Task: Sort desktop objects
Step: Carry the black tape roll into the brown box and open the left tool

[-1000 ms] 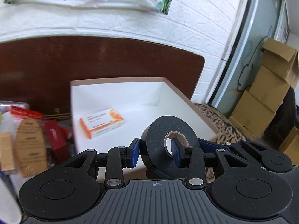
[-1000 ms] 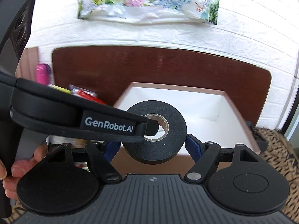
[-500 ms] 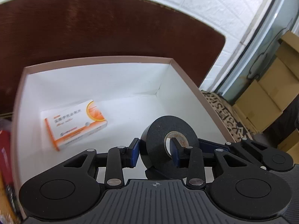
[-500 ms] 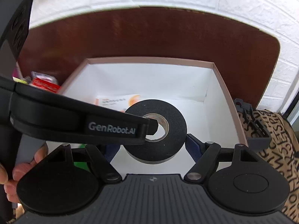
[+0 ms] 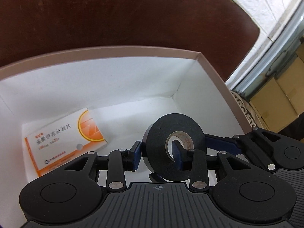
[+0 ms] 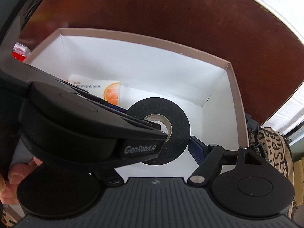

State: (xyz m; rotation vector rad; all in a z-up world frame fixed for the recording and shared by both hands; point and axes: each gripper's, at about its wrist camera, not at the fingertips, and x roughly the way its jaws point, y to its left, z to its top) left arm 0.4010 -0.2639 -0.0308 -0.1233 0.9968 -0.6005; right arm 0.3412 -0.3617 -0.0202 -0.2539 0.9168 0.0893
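A black tape roll (image 5: 157,133) (image 6: 176,117) stands on edge low inside a white-lined box (image 5: 114,50) (image 6: 152,39). My left gripper (image 5: 156,146) (image 6: 147,121) has one finger through the roll's core and the other against its outer rim. Its jaws are opening, with the roll still between them. My right gripper (image 6: 154,138) is open and straddles the roll from behind. Its right finger (image 6: 197,150) (image 5: 218,145) sits by the roll's rim, while its left finger is hidden behind the left gripper. An orange-and-white medicine box (image 5: 62,142) (image 6: 112,93) lies flat at the box's left.
The box rests on a dark brown table (image 5: 133,19). Red packets (image 6: 19,51) lie left of it, and a letter-patterned cloth (image 6: 271,152) lies to its right. Cardboard cartons (image 5: 281,104) stand at the far right. A person's hand (image 6: 17,176) grips the left tool.
Both grippers have moved forward and down with the tape roll, from in front of the box to inside it. The box now fills both views.
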